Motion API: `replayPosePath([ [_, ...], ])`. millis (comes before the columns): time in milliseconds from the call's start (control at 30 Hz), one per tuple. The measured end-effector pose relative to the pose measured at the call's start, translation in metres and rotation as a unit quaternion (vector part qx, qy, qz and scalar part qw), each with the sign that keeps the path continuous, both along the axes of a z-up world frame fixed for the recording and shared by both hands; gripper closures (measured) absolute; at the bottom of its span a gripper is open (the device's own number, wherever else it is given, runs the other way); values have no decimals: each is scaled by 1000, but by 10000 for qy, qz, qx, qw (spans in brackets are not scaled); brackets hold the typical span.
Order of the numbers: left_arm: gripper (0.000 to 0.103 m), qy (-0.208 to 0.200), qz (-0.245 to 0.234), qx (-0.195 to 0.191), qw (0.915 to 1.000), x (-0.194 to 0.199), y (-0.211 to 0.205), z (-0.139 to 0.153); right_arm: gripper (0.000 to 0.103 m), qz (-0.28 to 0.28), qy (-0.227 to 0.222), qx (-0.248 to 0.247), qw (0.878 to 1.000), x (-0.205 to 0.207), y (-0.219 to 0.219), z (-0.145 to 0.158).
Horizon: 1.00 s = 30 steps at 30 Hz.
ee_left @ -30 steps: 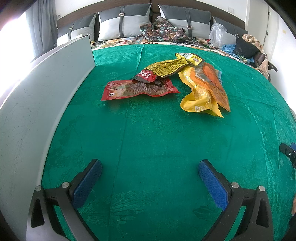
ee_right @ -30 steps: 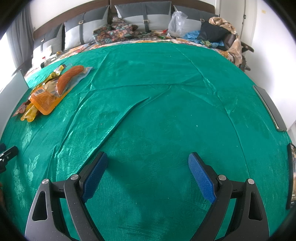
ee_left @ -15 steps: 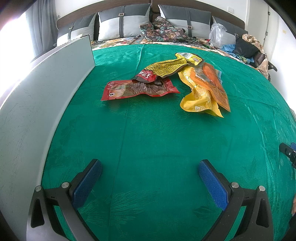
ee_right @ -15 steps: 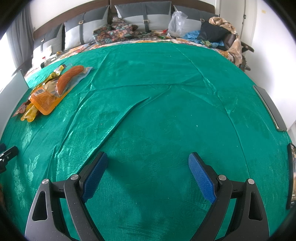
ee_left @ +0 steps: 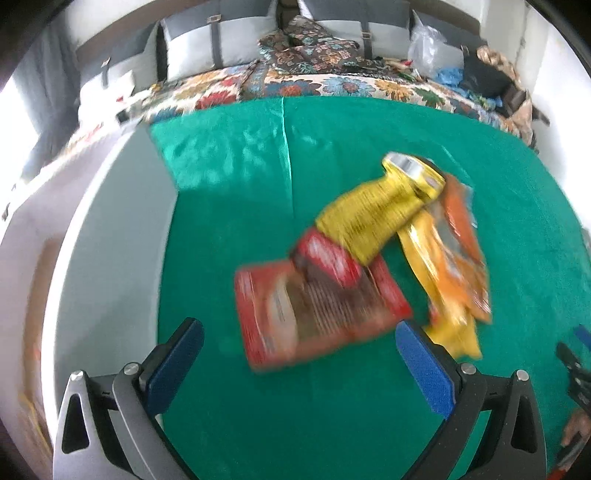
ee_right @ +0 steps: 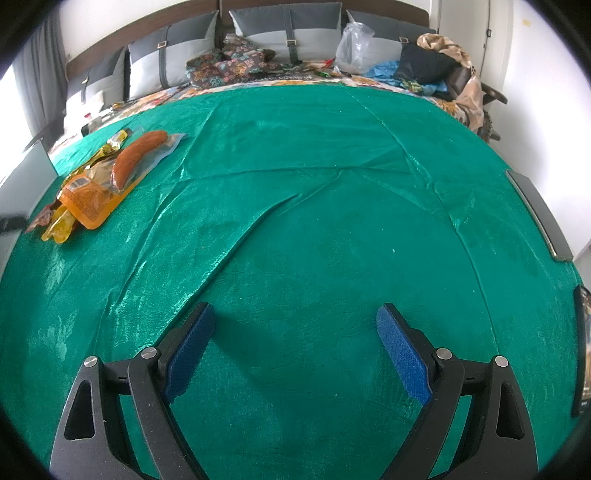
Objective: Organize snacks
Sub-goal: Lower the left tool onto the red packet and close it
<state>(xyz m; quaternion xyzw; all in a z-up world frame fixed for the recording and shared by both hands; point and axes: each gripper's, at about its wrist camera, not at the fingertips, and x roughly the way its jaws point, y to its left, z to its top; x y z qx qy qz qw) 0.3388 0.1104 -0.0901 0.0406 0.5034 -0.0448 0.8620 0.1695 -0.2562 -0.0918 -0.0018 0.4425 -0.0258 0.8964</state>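
We take the flat red foil snack packet as our landmark. Nearest to us, the left claw hangs just short of the packet's near edge, its blue-padded fingers wide apart and holding nothing; the packet's near corner lies between them in the left wrist view, though motion blur keeps us from telling whether anything touches. The right claw is well to the right of the packet, over bare green bedspread, its fingers likewise spread and empty.

The red packet lies flat on the bedspread. We judge it light, thin and crinkly, with a slick film surface that could slide between pads. The sealed border along its near edge looks the stiffest place to pinch; the middle would probably buckle, and the soft bed beneath will give under any downward press.

Across the packet's far corner lies a crumpled yellow foil snack bag, touching it and overlapping, so lifting the red one may drag it along. To the right of the red packet sits an orange-and-clear vacuum pouch holding a sausage, resting on another yellow wrapper. The sausage pouch should be heavier and firmer.

Left of the packet stands a pale grey panel. Beyond everything are grey pillows.
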Motion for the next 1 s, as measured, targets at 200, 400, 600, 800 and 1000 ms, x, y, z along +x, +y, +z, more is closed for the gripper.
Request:
replayPosePath([
  [200, 1, -37, -534, -20, 9986, 35, -17, -21, 11, 0, 0, 2, 10000, 0, 0, 0],
  [400, 3, 730, -1065, -980, 9868, 18, -17, -32, 11, 0, 1, 2, 10000, 0, 0, 0],
  [600, 3, 987, -1733, -864, 9761, 0, -21, -9, 11, 0, 1, 4, 10000, 0, 0, 0],
  [800, 3, 853, -1446, -1, 9858, 32, -26, -29, 11, 0, 0, 5, 10000, 0, 1, 0],
  [1000, 2, 732, -1647, -184, 9834, 22, -39, -36, 11, -1, 0, 4, 10000, 0, 1, 0],
])
